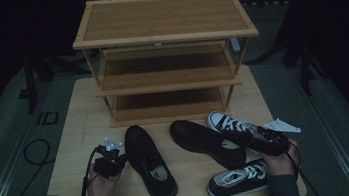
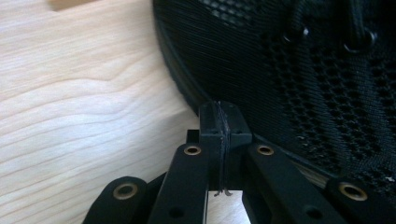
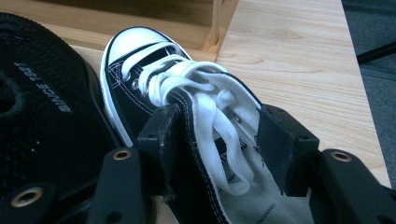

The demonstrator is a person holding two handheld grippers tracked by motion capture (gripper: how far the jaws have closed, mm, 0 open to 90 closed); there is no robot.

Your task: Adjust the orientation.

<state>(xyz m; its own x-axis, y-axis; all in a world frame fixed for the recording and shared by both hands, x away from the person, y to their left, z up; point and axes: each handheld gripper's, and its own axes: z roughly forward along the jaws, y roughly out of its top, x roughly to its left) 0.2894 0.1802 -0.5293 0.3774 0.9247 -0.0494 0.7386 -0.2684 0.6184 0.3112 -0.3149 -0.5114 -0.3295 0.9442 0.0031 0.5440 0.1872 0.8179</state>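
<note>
The right gripper [image 3: 212,140] has its fingers pinching the tongue side of the black-and-white canvas sneaker [image 3: 187,112] near the three-tier wooden shoe rack [image 1: 164,54], likely to shelve it. The left gripper [image 2: 223,123], fingers pressed together empty, touches the black mesh shoe [image 2: 299,70] on the tabletop [image 2: 84,93].

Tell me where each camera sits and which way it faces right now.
High view: above the person's side, facing forward and down on the table, rack, four shoes; both hands show.
Left gripper view: on the left gripper, jaws shut empty, against the black mesh shoe.
Right gripper view: on the right gripper, jaws around the black-and-white sneaker, facing the rack.
Shared: high view shows that sneaker too.
</note>
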